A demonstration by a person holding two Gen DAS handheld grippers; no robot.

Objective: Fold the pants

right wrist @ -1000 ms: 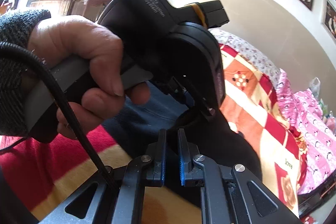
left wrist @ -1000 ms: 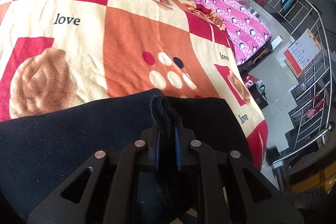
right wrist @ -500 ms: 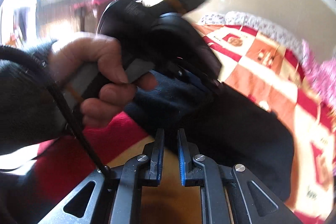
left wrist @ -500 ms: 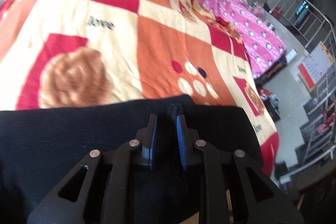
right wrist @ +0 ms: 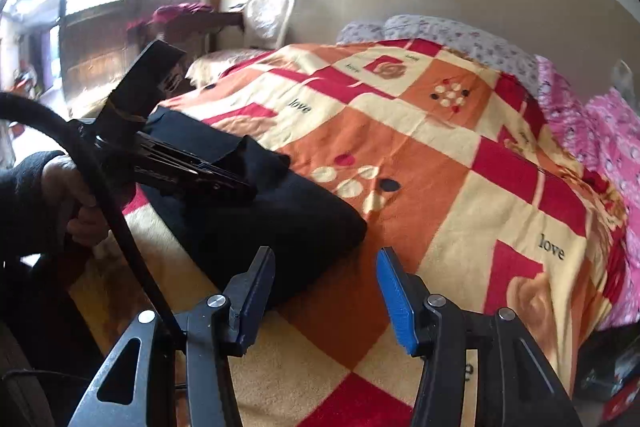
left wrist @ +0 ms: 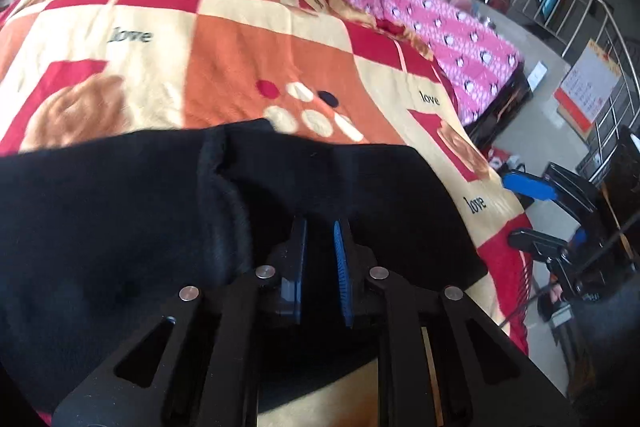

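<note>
A person's hand (right wrist: 78, 203) at the near left edge of the bed gripped the handle of the left gripper (right wrist: 240, 189), which lay low over the black pants (right wrist: 280, 223). Its jaws, which had just been closing, stood nearly together; seen along the fingers (left wrist: 342, 267), a narrow gap remained and no cloth showed plainly pinched between the pads, though the tips sat right over the fabric. The pants lay as a thick, dark, folded block on the near left part of the checked blanket (right wrist: 440, 155), one raised flap or corner standing up beside the left tool and a soft crease running across the top layer (left wrist: 224, 179). Their right edge ended in a rounded corner, leaving a broad, bare stretch of orange, red and cream blanket beyond it, running clear to the pillows at the wall. The right gripper (right wrist: 326, 279) hung just off that corner, its jaws having just opened and standing well apart with nothing between them, blue pads (right wrist: 394, 291) over open blanket. Farther right, a pink penguin-print cover (left wrist: 440, 39) draped the bed's far side, with a metal railing (left wrist: 592, 27) and floor space beyond.
</note>
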